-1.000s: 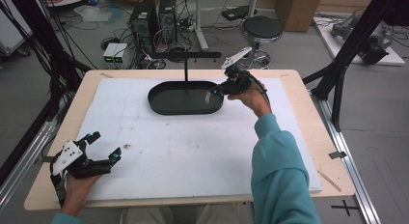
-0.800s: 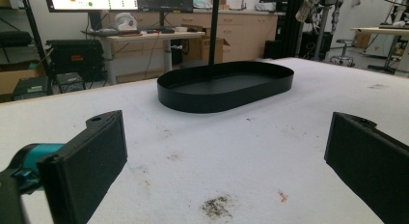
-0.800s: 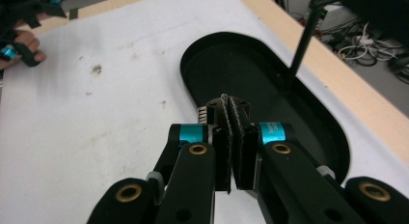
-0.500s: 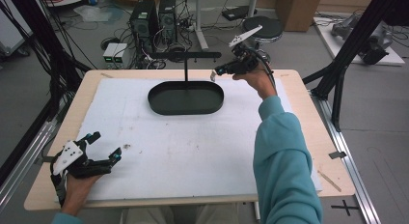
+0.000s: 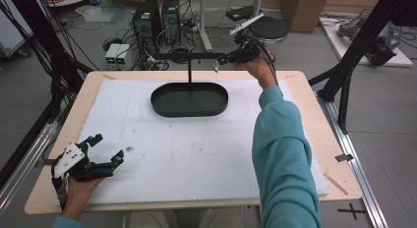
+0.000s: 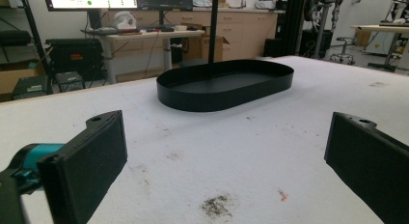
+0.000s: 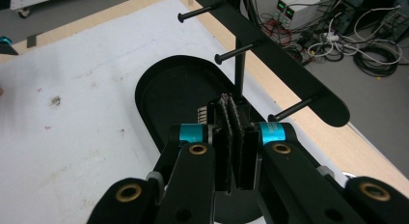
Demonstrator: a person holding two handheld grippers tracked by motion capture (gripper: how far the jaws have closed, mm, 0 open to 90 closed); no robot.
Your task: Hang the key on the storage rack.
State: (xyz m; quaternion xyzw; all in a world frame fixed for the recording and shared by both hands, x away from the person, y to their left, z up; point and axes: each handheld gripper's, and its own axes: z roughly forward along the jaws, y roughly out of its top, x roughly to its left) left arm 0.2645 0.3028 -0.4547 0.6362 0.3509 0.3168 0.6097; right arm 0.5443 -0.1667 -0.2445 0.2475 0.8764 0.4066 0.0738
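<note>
Right gripper carries a small item up to the pegged stand

High view: right gripper [image 5: 231,56] is beside the stand's crossbar [image 5: 189,56], above the black tray [image 5: 189,99] at the bench's [image 5: 305,85] far side; left gripper [image 5: 88,161] rests near-left. Left gripper view: fingers [image 6: 84,171] spread, empty. Right gripper view: fingers pinch a small dark item [image 7: 230,113]; approach the nearest peg [image 7: 295,109] slowly and level.

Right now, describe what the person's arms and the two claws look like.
The right arm wears a teal long sleeve. The left claw is black with teal tips and a white three-cornered plate on top; up close its pads are broad, flat and black. The right claw is black too, with teal collars, brass-coloured pivot rings, a pale top plate and a black trailing cable.
</note>
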